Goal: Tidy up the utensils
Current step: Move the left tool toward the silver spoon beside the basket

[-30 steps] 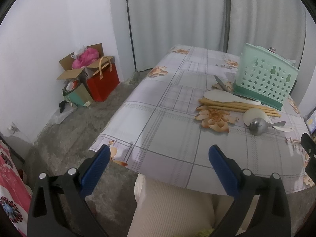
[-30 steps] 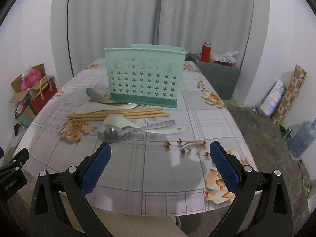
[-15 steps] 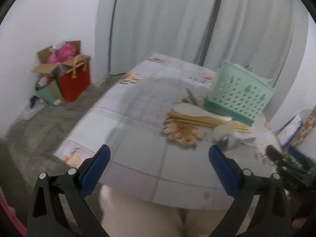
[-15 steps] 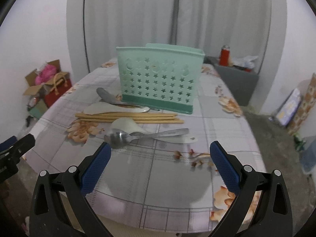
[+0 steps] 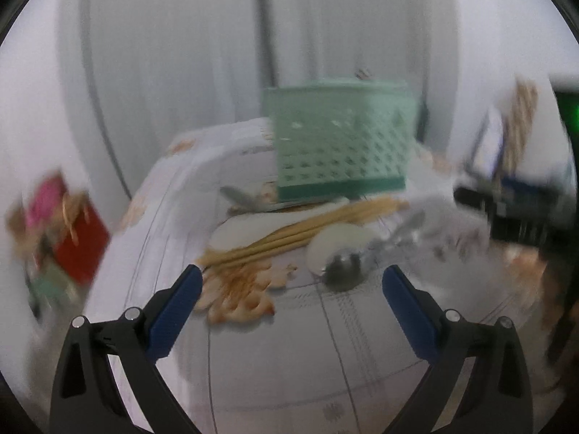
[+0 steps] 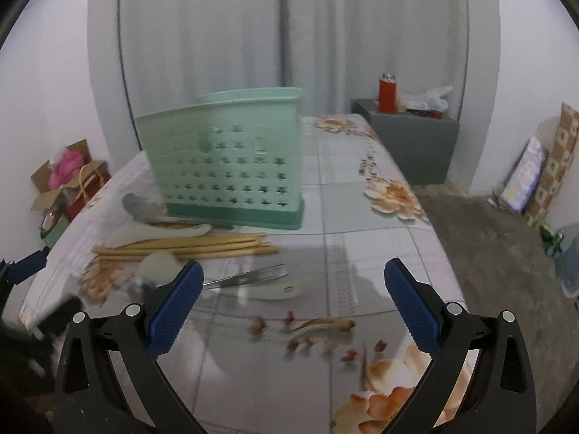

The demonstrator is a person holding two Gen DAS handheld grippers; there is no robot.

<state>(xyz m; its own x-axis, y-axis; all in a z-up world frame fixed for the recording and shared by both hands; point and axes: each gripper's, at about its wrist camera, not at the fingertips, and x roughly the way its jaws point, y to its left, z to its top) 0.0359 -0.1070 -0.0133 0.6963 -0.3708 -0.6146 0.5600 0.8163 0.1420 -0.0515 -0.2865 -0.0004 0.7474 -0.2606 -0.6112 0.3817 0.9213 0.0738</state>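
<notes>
Left wrist view: left gripper (image 5: 291, 289) spread, empty, facing chopsticks (image 5: 289, 235) and spoon (image 5: 343, 269) on the counter (image 5: 271, 361) before the green basket (image 5: 340, 148).

Right wrist view: right gripper (image 6: 293, 289) spread, empty, above the spoon handle (image 6: 249, 276). Judged: approach step; next, pinch one utensil.

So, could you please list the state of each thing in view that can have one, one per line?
Left gripper: open, holding nothing.
Right gripper: open, holding nothing.
Green basket: upright on the table; inside hidden.
Chopsticks: lying bundled on the table, in front of the basket.
Metal spoon: lying on the table.
White spoon: lying flat beside the metal spoon.
Red bottle: upright, capped.
</notes>
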